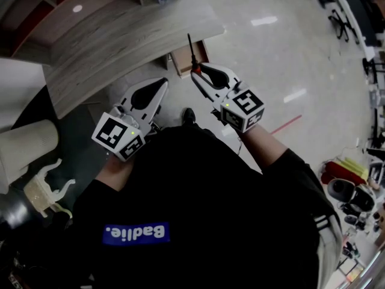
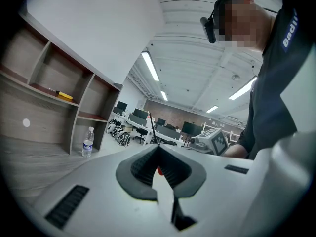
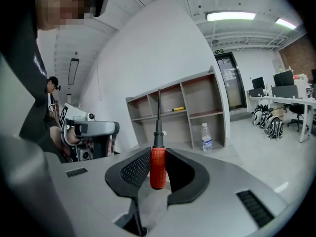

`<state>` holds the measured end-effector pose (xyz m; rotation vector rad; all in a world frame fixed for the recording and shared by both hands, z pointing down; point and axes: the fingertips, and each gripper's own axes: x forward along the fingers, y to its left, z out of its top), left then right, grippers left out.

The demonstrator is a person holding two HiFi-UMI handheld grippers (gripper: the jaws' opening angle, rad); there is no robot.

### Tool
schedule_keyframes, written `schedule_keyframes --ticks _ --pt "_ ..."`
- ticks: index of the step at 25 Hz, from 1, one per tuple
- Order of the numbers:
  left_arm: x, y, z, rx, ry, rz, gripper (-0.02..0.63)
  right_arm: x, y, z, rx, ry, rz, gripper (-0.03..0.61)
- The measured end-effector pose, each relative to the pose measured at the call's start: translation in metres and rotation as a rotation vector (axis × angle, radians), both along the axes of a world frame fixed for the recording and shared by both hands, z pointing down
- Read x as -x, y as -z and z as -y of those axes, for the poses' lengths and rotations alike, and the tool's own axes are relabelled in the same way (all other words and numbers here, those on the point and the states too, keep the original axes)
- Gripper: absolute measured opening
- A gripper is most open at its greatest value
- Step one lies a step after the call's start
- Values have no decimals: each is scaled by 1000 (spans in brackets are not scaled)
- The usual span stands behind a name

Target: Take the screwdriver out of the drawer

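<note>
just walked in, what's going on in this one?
A person holds a gripper in each hand. The right gripper has its jaws closed on the red handle of the screwdriver, shaft pointing up, held in the air beside the desk. The left gripper is level beside it, jaws together, empty.

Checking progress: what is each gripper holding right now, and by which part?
Right gripper grips the screwdriver by its red handle; left gripper holds nothing.

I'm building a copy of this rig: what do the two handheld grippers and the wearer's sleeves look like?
The left gripper and right gripper have white tapering shells with dark grey ribbed pads. Each carries a cube of black-and-white square markers. The sleeves are black.
</note>
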<state>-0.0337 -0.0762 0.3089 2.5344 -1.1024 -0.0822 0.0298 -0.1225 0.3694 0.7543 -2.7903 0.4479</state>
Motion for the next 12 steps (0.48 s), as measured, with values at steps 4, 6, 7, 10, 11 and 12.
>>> schedule_keyframes --ticks 4,6,7,10,11,12 --pt "-2 2 -2 -2 -2 1 2 5 15 -7 0 21 34 114" --pt "-3 2 -3 -5 -2 1 2 8 24 -11 -8 34 49 114" --pt "-3 2 -3 -6 -2 1 2 9 28 -13 -12 39 55 114" --pt "-2 3 -4 -7 1 1 2 14 39 -17 -24 55 72 114" --pt "-2 3 -5 -7 2 1 2 16 42 -19 -25 59 75 114" --pt "-1 3 -6 -7 3 1 2 17 44 -20 -25 63 77 114"
